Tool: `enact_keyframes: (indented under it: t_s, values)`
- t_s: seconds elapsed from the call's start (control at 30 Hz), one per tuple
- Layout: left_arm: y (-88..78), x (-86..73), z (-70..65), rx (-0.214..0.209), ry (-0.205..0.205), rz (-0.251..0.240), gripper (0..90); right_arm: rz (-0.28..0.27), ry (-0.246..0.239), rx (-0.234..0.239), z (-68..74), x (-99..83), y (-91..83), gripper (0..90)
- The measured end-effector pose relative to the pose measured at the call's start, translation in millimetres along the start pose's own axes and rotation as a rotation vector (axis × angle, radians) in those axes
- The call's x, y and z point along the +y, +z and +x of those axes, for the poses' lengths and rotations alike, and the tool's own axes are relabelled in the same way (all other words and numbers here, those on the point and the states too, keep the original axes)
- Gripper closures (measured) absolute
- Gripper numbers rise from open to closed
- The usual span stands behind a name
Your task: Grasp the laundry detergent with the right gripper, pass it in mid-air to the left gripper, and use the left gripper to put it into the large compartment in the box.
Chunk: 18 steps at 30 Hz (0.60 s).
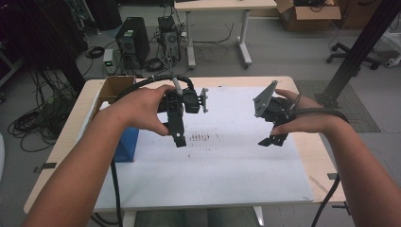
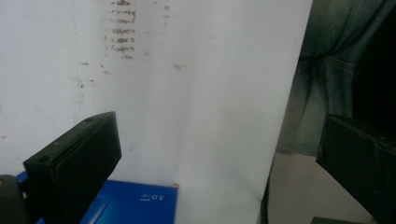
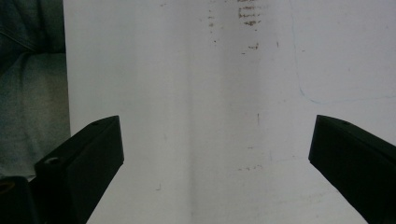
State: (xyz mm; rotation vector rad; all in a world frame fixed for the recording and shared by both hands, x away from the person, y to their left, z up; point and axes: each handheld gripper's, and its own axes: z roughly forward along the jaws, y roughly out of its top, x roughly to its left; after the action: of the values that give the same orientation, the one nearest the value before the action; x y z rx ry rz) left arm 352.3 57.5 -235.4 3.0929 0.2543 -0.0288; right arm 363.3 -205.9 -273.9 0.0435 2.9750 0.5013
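Work appears to be barely begun, judging from how things are lying: neither tool is carrying anything, and the white sheet (image 1: 227, 165) covering the worktop (image 1: 312, 156) is bearing only a patch of dark smudges (image 1: 199, 137) near its middle. At the far left, a cardboard box (image 1: 113, 87) is sitting at the worktop's back corner; what it is holding cannot be made out from here. Just in front of it a blue box (image 1: 126, 144) is lying flat at the sheet's left edge, its lid closed, and it is showing again between the jaws in the left gripper view (image 2: 135, 203). The left tool (image 1: 179, 141) is hovering just beside that blue box, nearest thing to it, with its jaws spread wide and nothing between them. Moving right past the smudges, the right tool (image 1: 273, 140) is hanging over bare sheet, jaws likewise wide apart and empty. Everything is still to be done, likely starting with the blue box.
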Motion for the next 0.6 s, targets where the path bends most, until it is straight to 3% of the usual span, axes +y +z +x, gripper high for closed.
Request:
enact_keyframes:
  t_s: [0.6]
  values:
    - [-0.5, 1.9, 2.6, -0.001, -0.005, 0.020, 0.4, -0.004, -0.001, 0.006, -1.0, -1.1, 1.3, 3.4]
